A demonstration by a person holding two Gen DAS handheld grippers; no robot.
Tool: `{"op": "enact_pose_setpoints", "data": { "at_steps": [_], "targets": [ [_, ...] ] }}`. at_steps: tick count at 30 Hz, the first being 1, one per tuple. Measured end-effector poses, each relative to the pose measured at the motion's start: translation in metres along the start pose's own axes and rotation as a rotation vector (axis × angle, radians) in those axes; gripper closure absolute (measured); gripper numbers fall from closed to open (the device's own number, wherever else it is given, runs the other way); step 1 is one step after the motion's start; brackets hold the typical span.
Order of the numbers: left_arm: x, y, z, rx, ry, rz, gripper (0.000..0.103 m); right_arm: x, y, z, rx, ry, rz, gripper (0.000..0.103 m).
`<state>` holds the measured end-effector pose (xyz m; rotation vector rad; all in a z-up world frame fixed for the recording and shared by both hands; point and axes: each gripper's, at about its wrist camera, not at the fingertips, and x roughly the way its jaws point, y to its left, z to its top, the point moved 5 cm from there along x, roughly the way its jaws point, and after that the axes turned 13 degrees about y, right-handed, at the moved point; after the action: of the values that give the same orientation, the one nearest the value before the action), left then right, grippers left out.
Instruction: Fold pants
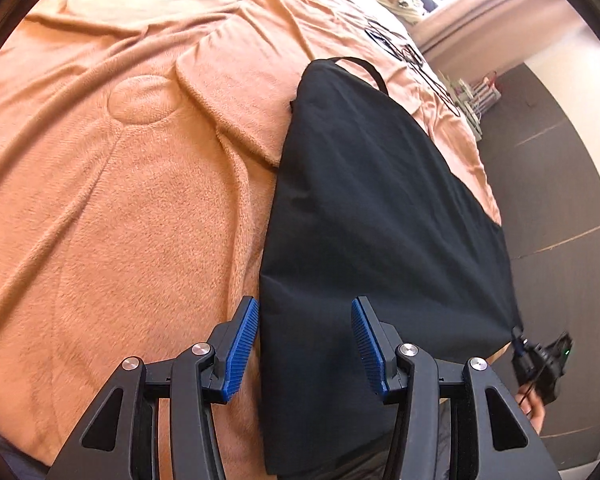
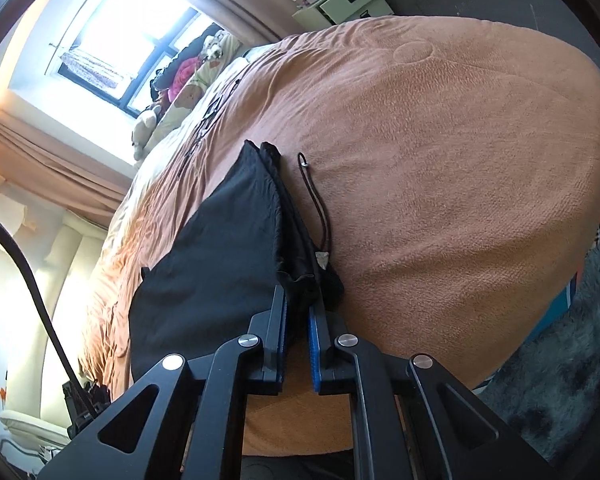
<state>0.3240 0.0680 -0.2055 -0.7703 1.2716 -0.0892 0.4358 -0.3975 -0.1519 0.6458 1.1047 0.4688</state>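
Your bed (image 1: 100,200) is covered by an orange blanket (image 2: 460,160), and the black pants (image 1: 360,200) lie flat along its edge, reaching past the edge toward the floor (image 1: 560,160). Your left hand-held gripper (image 1: 305,344) hovers over the pants with its jaws apart and nothing pressed between them. Your right hand-held gripper (image 2: 298,336) is clamped on a bunched edge of the pants, with a cord (image 2: 320,208) lying on the blanket just beside that edge.
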Motion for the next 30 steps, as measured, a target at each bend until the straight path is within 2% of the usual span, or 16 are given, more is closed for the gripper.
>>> {"op": "enact_pose_setpoints", "data": {
  "at_steps": [4,9,14,20,25,28,30],
  "targets": [
    [0.003,0.004,0.006,-0.037,0.010,-0.052,0.052,-0.001,-0.002,0.000,0.009,-0.004,0.001,0.097],
    [0.004,0.009,0.020,-0.054,-0.001,-0.055,0.052,-0.002,-0.003,0.002,0.008,-0.004,-0.012,0.097],
    [0.008,0.010,0.036,-0.060,0.005,-0.091,0.054,-0.001,-0.004,0.004,0.012,0.002,-0.021,0.097],
    [0.018,0.008,0.052,-0.037,0.020,-0.084,0.066,0.004,-0.006,0.004,0.031,0.015,-0.025,0.097],
    [0.023,0.008,0.056,-0.027,0.024,-0.091,0.093,0.003,-0.005,0.006,0.037,0.022,-0.001,0.095],
    [0.016,0.003,0.056,-0.002,0.002,-0.081,0.094,0.002,-0.004,0.004,0.031,0.036,0.019,0.095],
    [0.012,0.002,0.056,0.002,-0.002,-0.092,0.094,0.001,-0.004,0.003,0.033,0.046,0.035,0.087]
  ]
}}
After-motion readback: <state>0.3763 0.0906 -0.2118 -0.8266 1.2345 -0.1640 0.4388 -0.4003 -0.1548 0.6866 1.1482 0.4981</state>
